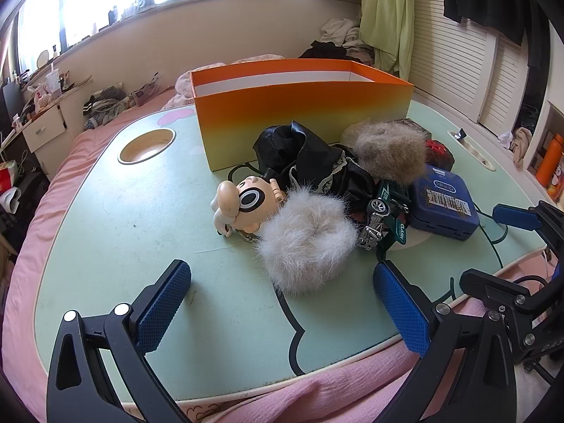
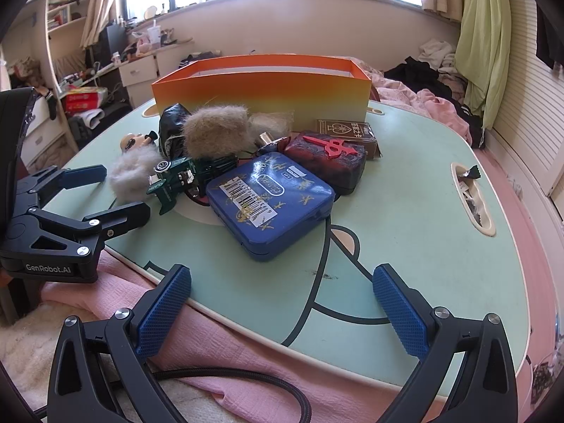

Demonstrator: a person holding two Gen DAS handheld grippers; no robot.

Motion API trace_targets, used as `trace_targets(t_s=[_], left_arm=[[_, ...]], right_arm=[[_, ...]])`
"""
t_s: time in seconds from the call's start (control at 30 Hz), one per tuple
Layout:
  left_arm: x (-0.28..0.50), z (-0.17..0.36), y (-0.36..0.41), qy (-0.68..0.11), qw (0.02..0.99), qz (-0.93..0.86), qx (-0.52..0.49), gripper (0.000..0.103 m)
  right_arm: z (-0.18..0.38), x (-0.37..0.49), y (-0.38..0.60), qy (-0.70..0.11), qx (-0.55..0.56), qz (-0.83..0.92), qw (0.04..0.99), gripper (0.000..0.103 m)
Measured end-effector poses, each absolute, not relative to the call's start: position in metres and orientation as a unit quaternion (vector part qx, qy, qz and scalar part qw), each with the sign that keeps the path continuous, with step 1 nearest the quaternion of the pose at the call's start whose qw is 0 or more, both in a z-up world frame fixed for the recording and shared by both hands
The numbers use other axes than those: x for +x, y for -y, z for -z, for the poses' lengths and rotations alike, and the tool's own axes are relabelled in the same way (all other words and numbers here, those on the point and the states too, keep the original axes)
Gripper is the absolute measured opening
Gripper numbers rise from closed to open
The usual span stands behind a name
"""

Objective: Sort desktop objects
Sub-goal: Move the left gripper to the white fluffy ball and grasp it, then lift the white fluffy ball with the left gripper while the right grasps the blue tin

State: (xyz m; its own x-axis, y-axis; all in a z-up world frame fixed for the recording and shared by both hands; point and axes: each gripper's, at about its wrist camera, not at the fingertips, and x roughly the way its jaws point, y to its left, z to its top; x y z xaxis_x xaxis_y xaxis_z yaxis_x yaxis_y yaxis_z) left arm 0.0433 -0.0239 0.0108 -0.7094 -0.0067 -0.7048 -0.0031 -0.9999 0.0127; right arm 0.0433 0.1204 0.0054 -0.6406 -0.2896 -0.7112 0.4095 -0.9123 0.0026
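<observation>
one orange box [image 1: 303, 105] standing beyond left tongs. two fur balls lying ahead of left tongs: white one [image 1: 305, 243] nearest, grey-brown one [image 1: 389, 148] farther right. one doll head [image 1: 243, 204] lying left of white ball. one black cloth [image 1: 303, 155]. one green toy car [image 2: 183, 176]. one blue tin [image 2: 271, 201] sitting ahead of right tongs. one dark red case [image 2: 328, 158]. one brown card pack [image 2: 347, 130].

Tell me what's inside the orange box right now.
Only the orange box's white inner walls show above its rim, with nothing poking out. Its floor is hidden by the front wall in both wrist views, so I can't tell whether it's empty.
</observation>
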Motion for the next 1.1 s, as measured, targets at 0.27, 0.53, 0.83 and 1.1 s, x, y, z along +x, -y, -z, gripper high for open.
trace_targets(t_s=[0.27,0.53,0.83,1.1], left_arm=[[0.047,-0.010,0.022,0.008,-0.005,0.927,0.375,0.103],[0.054,-0.020,0.029,-0.020,-0.044,0.938,0.344,0.076],[0.040,-0.016,0.024,-0.018,-0.072,0.932,0.354,0.038],[0.066,-0.027,0.016,-0.003,-0.086,0.949,0.303,0.037]], right_arm=[[-0.004,0.047,-0.117,-0.080,0.376,0.903,0.194,0.103],[-0.004,0.049,-0.114,-0.080,0.375,0.903,0.195,0.103],[-0.005,0.049,-0.113,-0.079,0.375,0.902,0.199,0.103],[-0.028,0.029,-0.126,-0.021,0.352,0.912,0.210,0.103]])
